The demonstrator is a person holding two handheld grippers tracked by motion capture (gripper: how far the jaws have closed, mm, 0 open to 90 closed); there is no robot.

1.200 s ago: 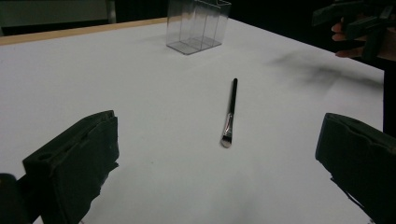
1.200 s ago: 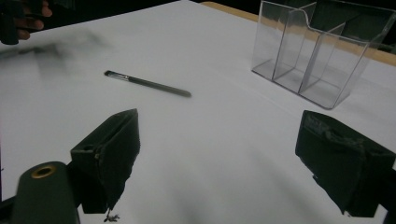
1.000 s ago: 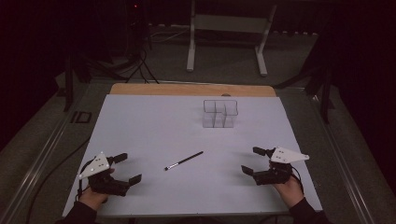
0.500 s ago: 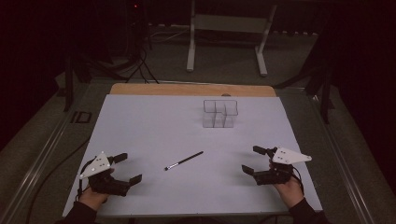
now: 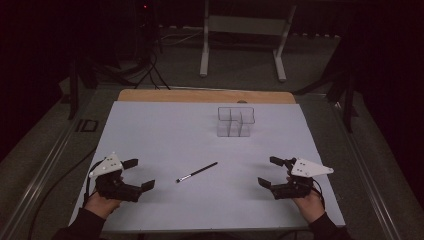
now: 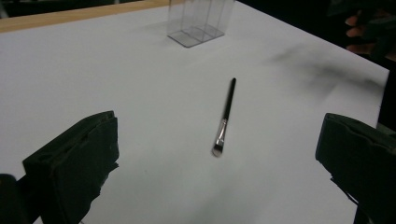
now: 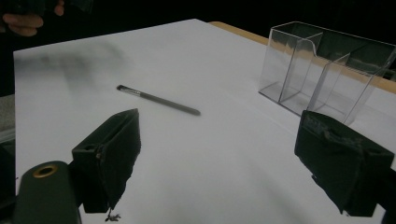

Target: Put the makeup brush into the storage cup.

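Observation:
A thin black make-up brush (image 5: 196,172) (image 6: 225,114) (image 7: 159,100) lies flat on the white table top (image 5: 165,135), its silver ferrule and tip toward the near left. A clear plastic organiser (image 5: 235,121) (image 6: 200,19) (image 7: 327,70) with several compartments stands upright farther back. My left gripper (image 5: 139,174) (image 6: 217,163) rests at the near left, open and empty, jaws pointing right at the brush. At the near right my right gripper (image 5: 270,171) (image 7: 231,154) is open with nothing between its jaws, pointing left.
A bare wooden strip (image 5: 200,95) edges the far side of the table. Beyond it stand a white metal frame (image 5: 240,40) and dark cables (image 5: 145,65) on the floor. A small dark object (image 5: 87,125) lies left of the table.

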